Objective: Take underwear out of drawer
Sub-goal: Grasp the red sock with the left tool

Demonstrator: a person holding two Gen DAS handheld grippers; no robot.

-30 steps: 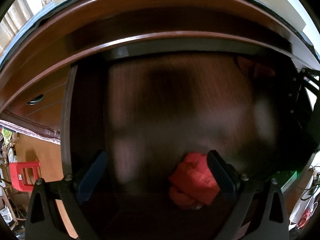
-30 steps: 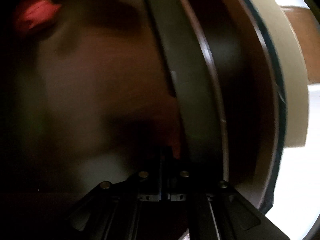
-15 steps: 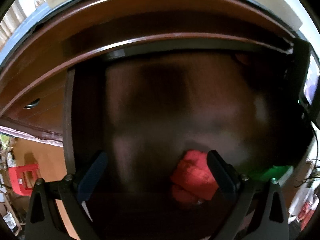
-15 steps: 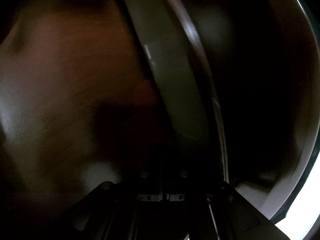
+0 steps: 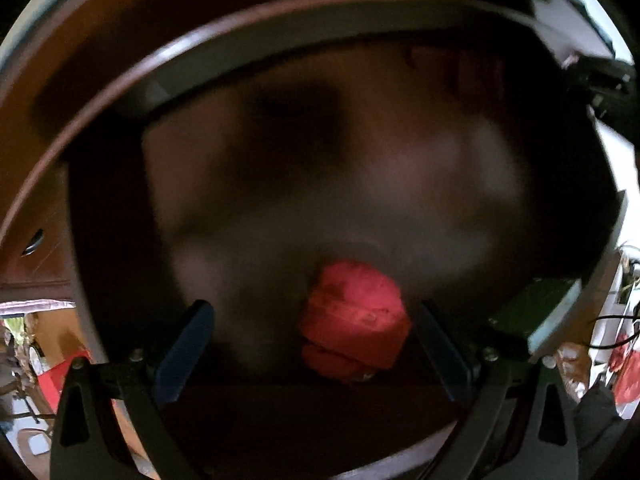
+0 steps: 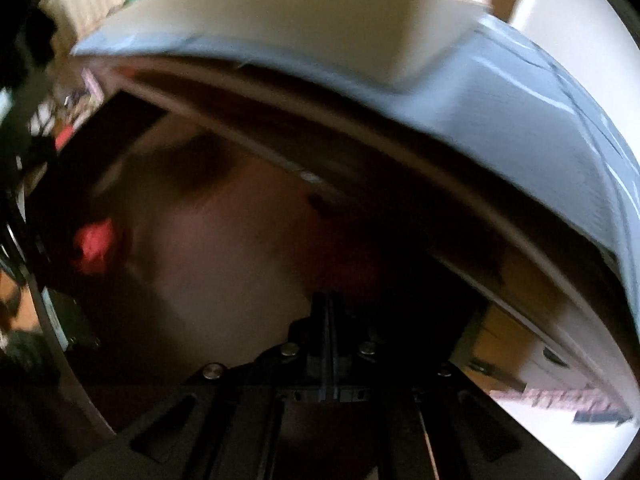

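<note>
A crumpled, soft red underwear [image 5: 354, 314] bundle lay low in frame on the glossy dark wooden drawer [image 5: 280, 184] floor. The left gripper [image 5: 316, 340] stood apart around it; the right gripper [image 6: 330, 304] was pressed together, with nothing visibly between its fingers.

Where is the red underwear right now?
In the left wrist view, the red underwear lies on the drawer floor, between the open left gripper fingers, nearer the right-hand one.

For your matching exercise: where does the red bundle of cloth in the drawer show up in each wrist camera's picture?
Left wrist view: the red bundle lies low and just right of centre, between the open left gripper's fingers.
Right wrist view: it is a small blurred red patch at the far left.
Shared landmark: the drawer's pale curved rail.
</note>
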